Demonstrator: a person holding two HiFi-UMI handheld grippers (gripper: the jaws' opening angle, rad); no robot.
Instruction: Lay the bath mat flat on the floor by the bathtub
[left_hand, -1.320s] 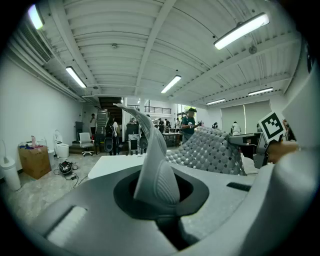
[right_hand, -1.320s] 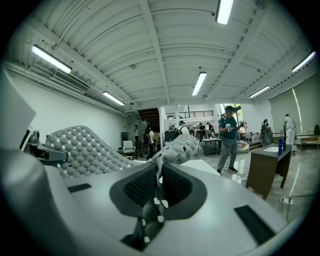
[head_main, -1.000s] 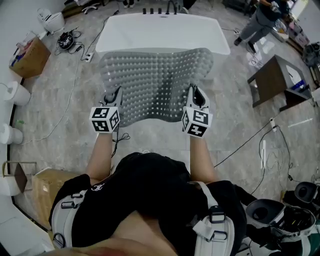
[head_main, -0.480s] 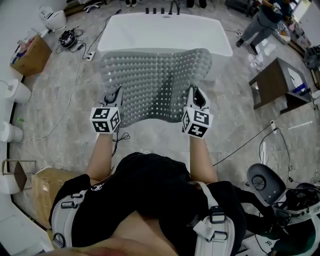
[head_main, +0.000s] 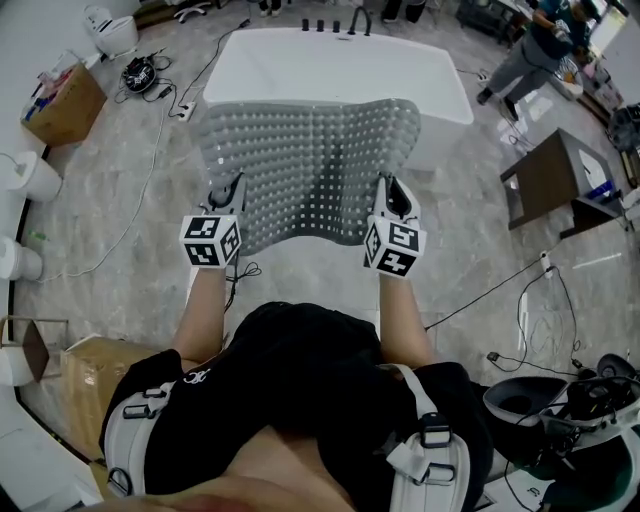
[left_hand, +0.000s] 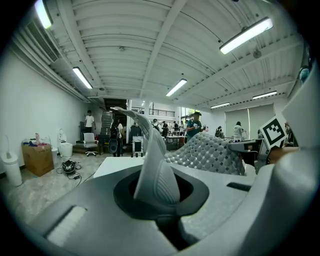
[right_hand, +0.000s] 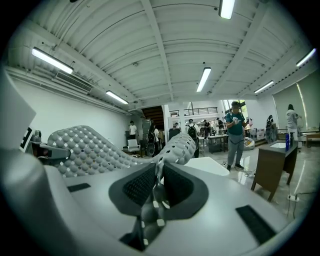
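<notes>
Grey rubber, studded with rows of nubs and small square holes, hung stretched between your two grippers. This was the bath mat (head_main: 310, 165), held up in the air in front of you above the marbled floor (head_main: 120, 200). In the head view its far edge overlapped the near rim of the white bathtub (head_main: 340, 60), and its near edge sagged in the middle between the two grips.

Your left gripper (head_main: 231, 186) had its jaws nearly together on the mat's near left corner. In the left gripper view a fold of the mat (left_hand: 156, 172) stood up from between the pads and curled over at the top.

Your right gripper (head_main: 388, 186) gripped the near right corner with narrow jaws. They had just been opening a little, but the mat's edge (right_hand: 154, 192) sat between the ribbed pads with both of them touching it. From there the mat rose and spread away to the left.

Both grippers pointed toward the tub, roughly level with each other.

A cardboard box (head_main: 62, 105) stood on the floor to the left of the tub. A dark table (head_main: 550, 175) stood to its right, with a person (head_main: 530, 45) beyond it.
</notes>
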